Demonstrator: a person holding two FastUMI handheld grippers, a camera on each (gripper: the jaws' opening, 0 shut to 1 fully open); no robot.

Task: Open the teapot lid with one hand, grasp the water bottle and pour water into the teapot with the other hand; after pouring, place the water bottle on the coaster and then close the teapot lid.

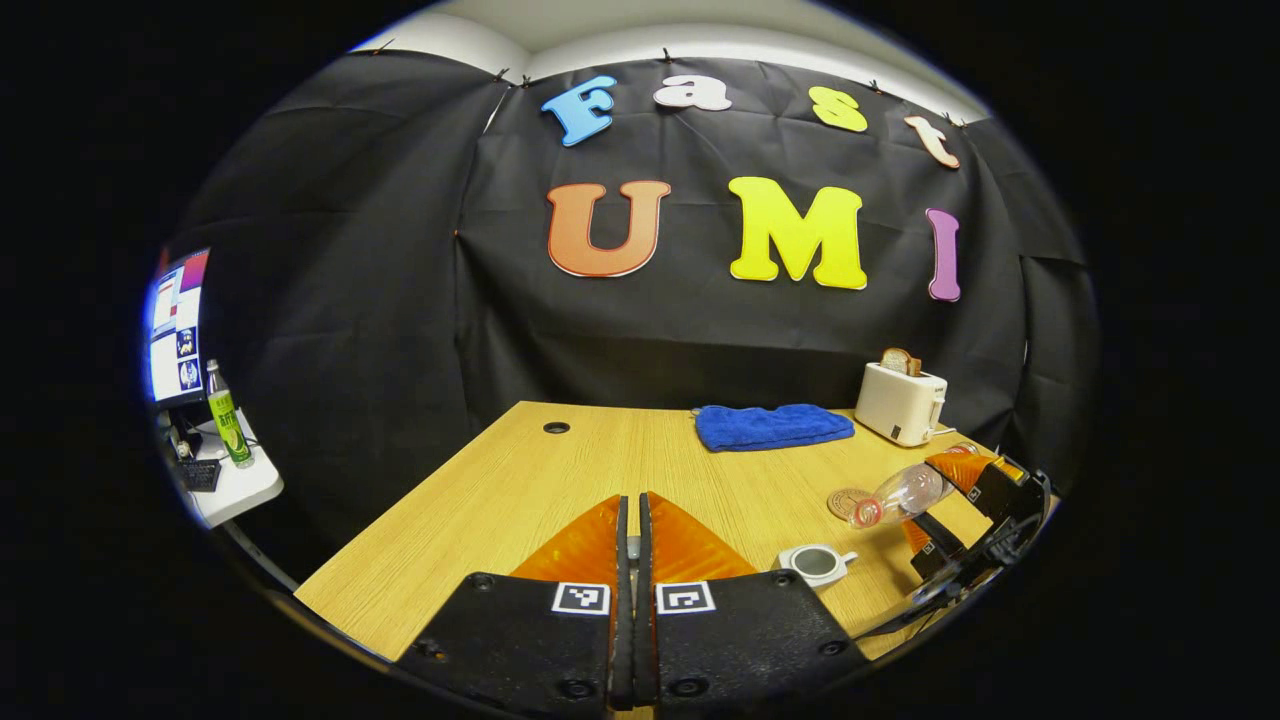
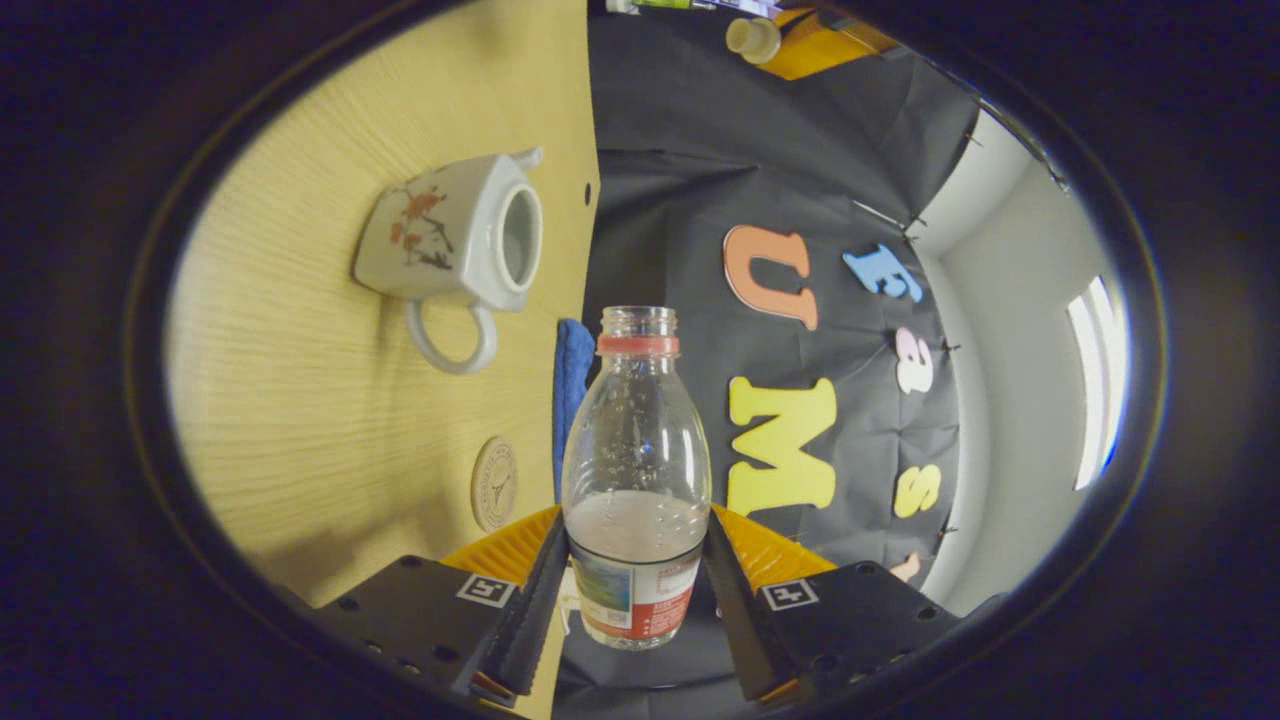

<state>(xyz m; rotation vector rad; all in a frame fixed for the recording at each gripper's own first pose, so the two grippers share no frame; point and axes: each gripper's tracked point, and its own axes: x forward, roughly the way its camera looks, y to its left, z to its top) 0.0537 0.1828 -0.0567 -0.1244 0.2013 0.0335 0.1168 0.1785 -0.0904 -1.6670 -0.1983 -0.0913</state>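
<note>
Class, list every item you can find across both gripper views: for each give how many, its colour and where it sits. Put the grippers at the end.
Teapot: one, white with a red flower pattern, lid off, on the table.
Water bottle: one, clear with a red neck ring, uncapped, tipped towards the teapot in the right gripper.
Coaster: one, round, tan, on the table beside the teapot.
Towel: one, blue, at the table's far edge.
Toaster: one, white, a slice of bread in it, right of the towel.
Table: one, light wood.
Green bottle: one, on a white side shelf at left.
Screen: one, lit, above that shelf.
Left gripper: fingers shut on something small that is too hidden to identify.
Right gripper: shut on the water bottle.
</note>
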